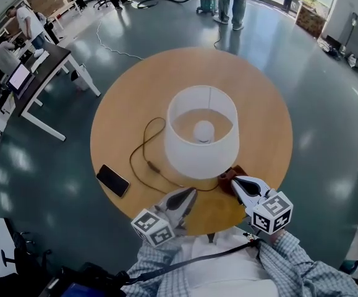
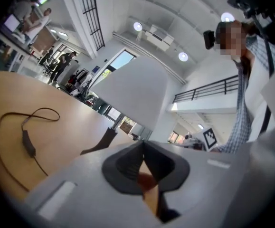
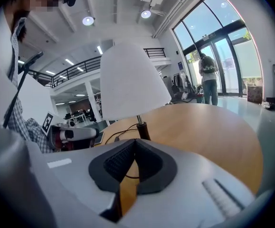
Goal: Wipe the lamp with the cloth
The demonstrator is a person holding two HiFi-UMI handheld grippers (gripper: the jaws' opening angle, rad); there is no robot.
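The left claw [image 1: 192,192] is pressed shut, its dark pads meeting at the tips with nothing gripped. A brownish patch shows in the slit behind them, too blurred to name. The right claw [image 1: 235,182] is shut too, pad against pad, and only wood shows through the gap behind. Both hang over the near rim of the round worktop [image 1: 256,101], at the bottom middle of the head view, with the left one level and the right one tipped a little downward. The lamp [image 1: 191,161] stands upright near the middle of the worktop, its white shade open at the top so that the bulb [image 1: 203,130] shows inside. Its dark base [image 1: 230,176] peeks out at the shade's lower right, and the right claw's tip lies just beside it; I cannot tell whether they touch. The left claw's tip sits below the shade's lower edge, over bare wood. A cord [image 2: 28,143] runs from the base, passes close ahead of the left claw and loops out to the left of the lamp. A phone [image 1: 112,180] lies flat at the lower-left rim, well apart from both claws. To the right of the lamp and behind it the wood lies bare out to the rim. Grey floor [image 1: 327,135] rings the worktop, with a desk [image 1: 42,73] at the upper left and a person [image 1: 231,2] standing at the top of the frame.
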